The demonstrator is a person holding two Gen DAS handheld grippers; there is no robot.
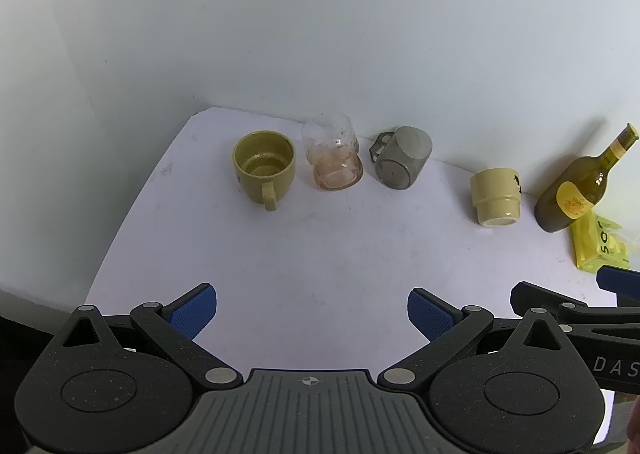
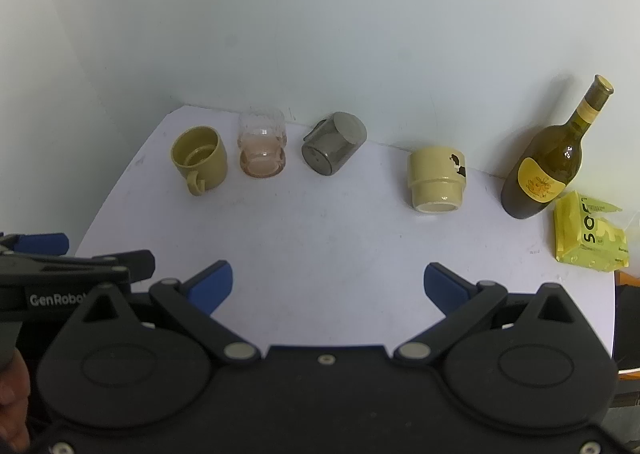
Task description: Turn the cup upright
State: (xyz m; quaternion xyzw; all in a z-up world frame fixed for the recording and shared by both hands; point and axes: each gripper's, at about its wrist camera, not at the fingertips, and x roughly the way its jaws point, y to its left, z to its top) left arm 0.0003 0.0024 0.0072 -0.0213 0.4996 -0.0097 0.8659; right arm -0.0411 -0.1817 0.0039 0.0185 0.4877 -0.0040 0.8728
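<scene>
Several cups stand in a row at the back of the white table (image 1: pixel 320 254). An olive mug (image 1: pixel 264 166) (image 2: pixel 200 158) stands upright, handle towards me. A clear pinkish glass (image 1: pixel 332 158) (image 2: pixel 263 148) stands beside it. A grey mug (image 1: pixel 404 162) (image 2: pixel 334 142) lies tilted on its side against the wall. A cream cup (image 1: pixel 496 196) (image 2: pixel 436 180) stands upside down. My left gripper (image 1: pixel 312 314) is open and empty near the table's front edge. My right gripper (image 2: pixel 328 286) is open and empty, beside the left one.
A green wine bottle (image 1: pixel 580 186) (image 2: pixel 548 162) stands at the back right. A yellow packet (image 1: pixel 600 246) (image 2: pixel 588 238) lies in front of it. White walls close the back and left. The right gripper's finger (image 1: pixel 616 278) shows at the left view's right edge.
</scene>
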